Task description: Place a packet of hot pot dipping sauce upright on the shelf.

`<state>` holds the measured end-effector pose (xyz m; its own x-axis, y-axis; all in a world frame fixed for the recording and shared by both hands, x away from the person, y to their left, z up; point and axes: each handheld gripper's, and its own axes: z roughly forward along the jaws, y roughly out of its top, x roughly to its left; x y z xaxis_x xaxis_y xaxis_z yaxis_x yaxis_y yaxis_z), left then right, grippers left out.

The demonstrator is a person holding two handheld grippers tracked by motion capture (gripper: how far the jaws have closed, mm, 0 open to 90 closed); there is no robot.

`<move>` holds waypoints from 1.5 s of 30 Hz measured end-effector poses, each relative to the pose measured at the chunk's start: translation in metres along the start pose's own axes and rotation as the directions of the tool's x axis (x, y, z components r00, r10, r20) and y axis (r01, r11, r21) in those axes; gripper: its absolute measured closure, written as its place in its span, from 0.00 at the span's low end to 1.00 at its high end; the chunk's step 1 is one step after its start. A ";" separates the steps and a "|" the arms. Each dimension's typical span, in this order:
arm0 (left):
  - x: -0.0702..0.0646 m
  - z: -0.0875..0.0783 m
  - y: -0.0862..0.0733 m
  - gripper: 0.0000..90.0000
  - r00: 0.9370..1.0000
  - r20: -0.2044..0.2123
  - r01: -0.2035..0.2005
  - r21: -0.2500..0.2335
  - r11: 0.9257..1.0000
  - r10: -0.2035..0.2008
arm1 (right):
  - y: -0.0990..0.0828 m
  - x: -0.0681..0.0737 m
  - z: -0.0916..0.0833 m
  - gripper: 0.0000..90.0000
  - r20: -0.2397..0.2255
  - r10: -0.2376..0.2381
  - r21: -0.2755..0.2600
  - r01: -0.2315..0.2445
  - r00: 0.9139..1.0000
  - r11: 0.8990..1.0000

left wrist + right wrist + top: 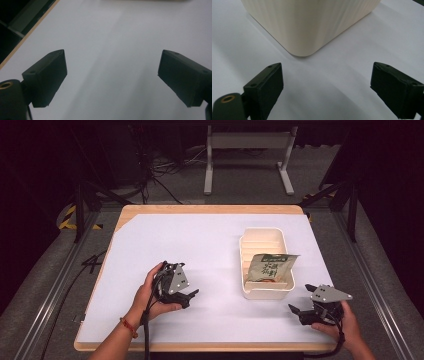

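Down at the near right corner, the right gripper [303, 311] sits with jaws spread wide and empty, aimed at a corner of the cream ribbed plastic tray [248, 292], where a green-and-white snack packet [270, 266] lies; left gripper [191, 296] is gaping too, over the white sheet-covered wooden table [190, 245], well apart from it

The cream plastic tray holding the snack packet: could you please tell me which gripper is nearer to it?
Right. The right gripper sits just off the cream plastic tray's near right corner; the left gripper lies farther off, to its left.
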<state>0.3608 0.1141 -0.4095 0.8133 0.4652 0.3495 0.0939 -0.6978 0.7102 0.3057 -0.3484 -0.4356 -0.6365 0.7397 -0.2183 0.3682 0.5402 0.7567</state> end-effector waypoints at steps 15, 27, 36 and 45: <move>0.003 -0.019 -0.040 0.11 0.999 -0.025 0.024 0.063 0.998 -0.022 | 0.002 0.003 -0.001 0.13 0.013 -0.017 -0.010 0.017 1.000 1.000; 0.008 -0.035 -0.068 0.11 0.995 -0.071 0.073 0.095 0.993 -0.067 | 0.002 0.004 -0.001 0.13 0.015 -0.022 -0.010 0.022 1.000 1.000; 0.009 -0.044 -0.091 0.10 0.988 -0.082 0.139 0.112 0.984 -0.130 | 0.002 0.004 -0.001 0.13 0.016 -0.022 -0.010 0.022 1.000 1.000; 0.011 -0.063 -0.119 0.10 0.958 -0.080 0.281 0.073 0.957 -0.275 | 0.001 0.003 -0.001 0.13 0.014 -0.022 -0.009 0.022 1.000 1.000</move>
<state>0.3218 0.2363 -0.4513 0.7073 0.6812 0.1890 0.3600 -0.5771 0.7330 0.3038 -0.3457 -0.4350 -0.6347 0.7333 -0.2438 0.3477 0.5527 0.7574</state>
